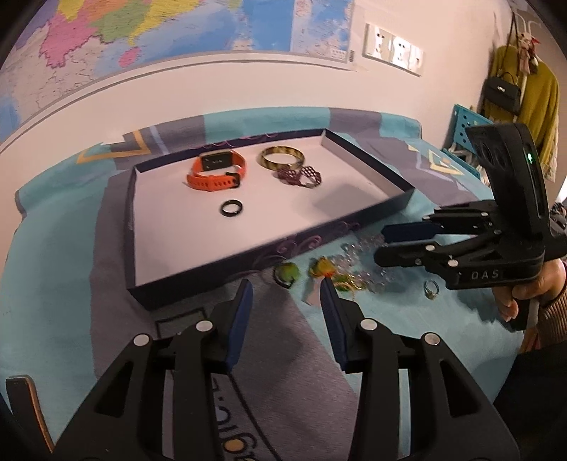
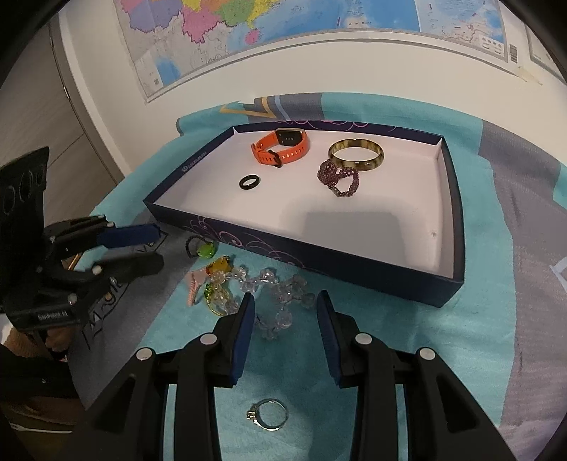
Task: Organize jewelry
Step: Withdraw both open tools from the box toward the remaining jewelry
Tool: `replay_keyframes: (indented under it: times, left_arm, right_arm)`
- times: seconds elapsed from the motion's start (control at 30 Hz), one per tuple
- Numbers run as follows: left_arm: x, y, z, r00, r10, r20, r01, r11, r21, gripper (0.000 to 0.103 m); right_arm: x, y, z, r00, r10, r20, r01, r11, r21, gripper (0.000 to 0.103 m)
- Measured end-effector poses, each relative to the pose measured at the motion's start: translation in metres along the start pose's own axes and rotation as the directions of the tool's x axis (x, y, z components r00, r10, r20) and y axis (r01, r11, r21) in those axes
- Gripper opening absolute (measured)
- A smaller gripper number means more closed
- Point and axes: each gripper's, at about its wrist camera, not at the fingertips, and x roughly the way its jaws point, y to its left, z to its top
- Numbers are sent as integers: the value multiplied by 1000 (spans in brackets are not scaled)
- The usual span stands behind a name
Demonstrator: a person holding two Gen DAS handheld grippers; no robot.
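A shallow navy tray [image 1: 319, 234] [image 2: 283, 248] with a white floor holds an orange watch [image 2: 280, 149], a tortoiseshell bangle [image 2: 356, 154], a purple bead bracelet [image 2: 338, 177] and a black ring [image 2: 250, 182]. In front of it on the cloth lie a green-stone ring [image 1: 285, 275], a yellow charm [image 2: 219, 266], a pink clip [image 2: 193, 283], a clear bead bracelet [image 2: 280, 294] and a silver ring [image 2: 269, 413]. My left gripper [image 1: 286, 287] [image 2: 159, 246] is open just short of the green-stone ring. My right gripper [image 2: 286, 301] [image 1: 381, 244] is open over the clear beads, gripping nothing.
A teal and grey cloth [image 2: 496, 283] covers the table. A map [image 1: 177, 28] hangs on the wall behind. A yellow coat and black handbag [image 1: 503, 92] hang at the far right, above a blue pegboard [image 1: 460, 124]. A hand [image 1: 524, 294] holds the right gripper's handle.
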Motion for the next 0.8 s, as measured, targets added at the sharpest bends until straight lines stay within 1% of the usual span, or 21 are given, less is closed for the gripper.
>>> replay_keyframes:
  times: [0.07, 0.1, 0.13, 0.17, 0.33, 0.37, 0.4, 0.5, 0.73, 0.8]
  left_arm:
    - [1, -3, -1, 1000, -10, -7, 10, 1000, 8, 40]
    - [2, -4, -2, 1000, -13, -9, 13, 1000, 12, 40]
    - [2, -6, -2, 1000, -15, -11, 16, 1000, 14, 39]
    - [3, -7, -3, 1000, -22, -16, 22, 1000, 18, 40]
    - [8, -13, -5, 998, -42, -37, 43, 998, 35, 39]
    - [9, -14, -5, 998, -51, -42, 52, 998, 38, 40]
    - [10, -15, -6, 997, -54, -46, 56, 998, 41, 39]
    - [14, -18, -6, 997, -58, -58, 61, 997, 47, 39]
    - [23, -11, -2, 993, -88, -80, 89, 996, 9, 37]
    - [25, -11, -2, 992, -93, -86, 94, 996, 3, 34]
  right_arm:
    - [0, 0, 0, 1000, -16, 3, 16, 1000, -7, 34]
    - [-1, 0, -1, 1000, -21, 3, 21, 1000, -8, 32]
    - [-1, -1, -1, 999, -35, 0, 35, 999, -9, 23]
    - [1, -1, -1, 999, -51, -14, 51, 999, -14, 19]
    - [-2, -4, -3, 998, -56, -6, 56, 998, -9, 14]
    - [-3, -5, -3, 998, -57, -3, 57, 998, -6, 9]
    - [-4, -6, -3, 998, -60, 0, 60, 998, -3, 7]
    - [-10, -12, -4, 998, -63, 11, 63, 998, 16, 7]
    - [-15, -21, -5, 998, -66, 23, 65, 997, 43, 7]
    - [-15, -21, -6, 998, -62, 23, 61, 997, 47, 8]
